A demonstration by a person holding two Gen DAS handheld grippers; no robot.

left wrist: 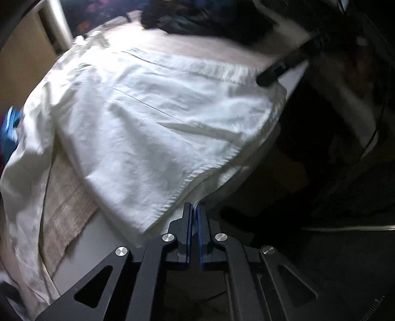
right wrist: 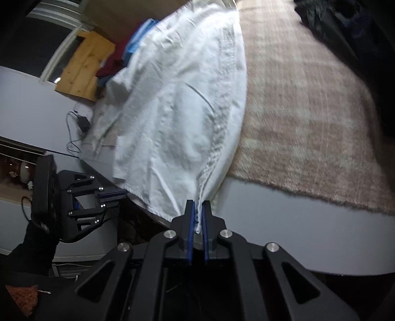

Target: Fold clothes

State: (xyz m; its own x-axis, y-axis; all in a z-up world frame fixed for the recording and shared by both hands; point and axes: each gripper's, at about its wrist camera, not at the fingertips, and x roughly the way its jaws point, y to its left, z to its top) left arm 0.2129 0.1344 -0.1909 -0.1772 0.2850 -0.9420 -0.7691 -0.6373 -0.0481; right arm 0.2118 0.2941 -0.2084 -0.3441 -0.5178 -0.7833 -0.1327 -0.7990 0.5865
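- Presently, the right gripper [right wrist: 197, 217] is seen pinching a gathered corner of the white garment [right wrist: 182, 103], a twist of cloth being trapped between its blue pads at the garment's near edge.
- The left gripper [left wrist: 194, 217] is seen with its fingers pressed together at the garment's near hem [left wrist: 172, 197]; the closing has only just been completed, and whether cloth is caught between the pads cannot be told from the left wrist view.
- The step in hand is judged to be the taking of two near corners, ahead of a first fold.
- The next move is judged to call for both corners to be lifted together and carried toward the garment's far edge, with the cloth kept taut between them; the left grip should be confirmed first.
- The garment is laid flat, its near edge hanging slightly over the grey table [right wrist: 284, 237].
- A beige woven mat [right wrist: 303, 118] is spread under the garment and extends beside it.
- A dark pile of clothing [left wrist: 197, 17] is noted beyond the garment's far edge.
- Blue and red fabric [right wrist: 138, 42] and a wooden board [right wrist: 86, 66] are noted past the garment's far end.
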